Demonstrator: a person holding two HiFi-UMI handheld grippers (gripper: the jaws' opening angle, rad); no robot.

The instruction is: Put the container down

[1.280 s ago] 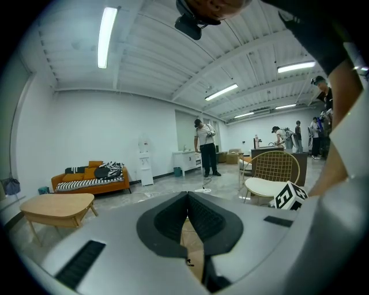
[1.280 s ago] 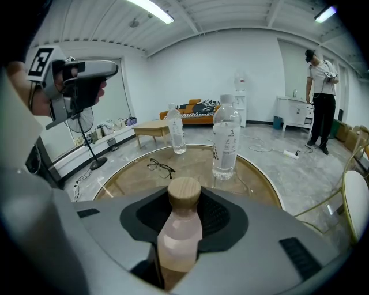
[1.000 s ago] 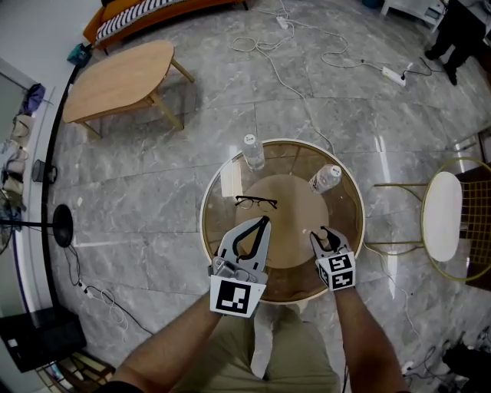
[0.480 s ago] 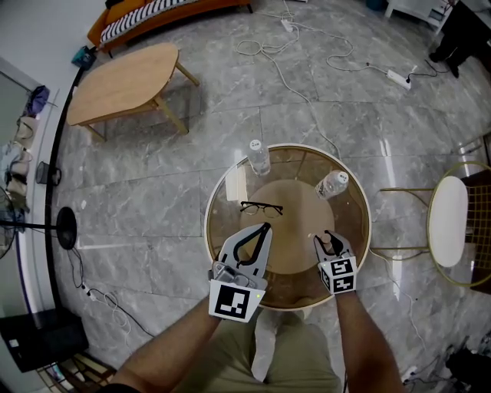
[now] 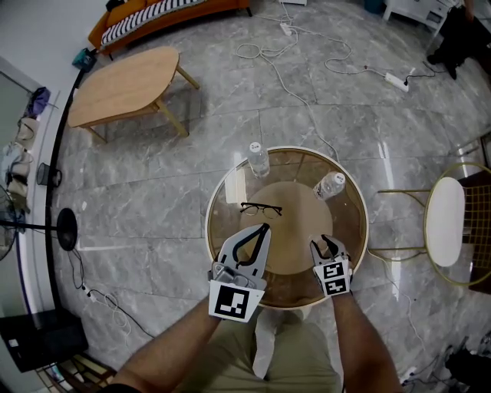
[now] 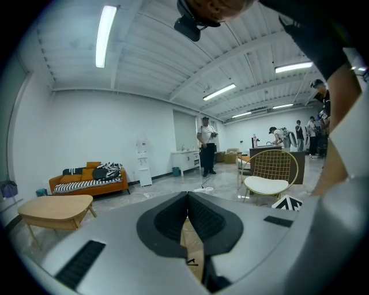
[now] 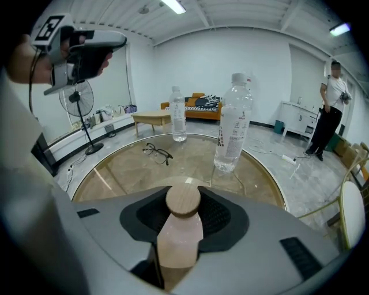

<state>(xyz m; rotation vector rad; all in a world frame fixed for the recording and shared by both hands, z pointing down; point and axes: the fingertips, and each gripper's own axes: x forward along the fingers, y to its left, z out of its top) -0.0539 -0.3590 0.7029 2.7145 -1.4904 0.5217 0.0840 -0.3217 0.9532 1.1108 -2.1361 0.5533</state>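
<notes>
Office lounge: sofa point(image 5: 165, 14), coffee table point(image 5: 123, 80), water dispenser point(image 6: 142, 162), strip lights point(image 6: 106, 36).

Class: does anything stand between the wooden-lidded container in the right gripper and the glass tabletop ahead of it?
Nothing visible does. The right gripper is shut on the container over the near edge of the table. The glasses, near water bottle and far water bottle stand farther off, leaving bare glass ahead.

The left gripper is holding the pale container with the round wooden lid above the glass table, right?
No, the right gripper holds the pale container with the round wooden lid above the round glass table. The right gripper view shows it between those jaws; the left gripper is shut on nothing.
</notes>
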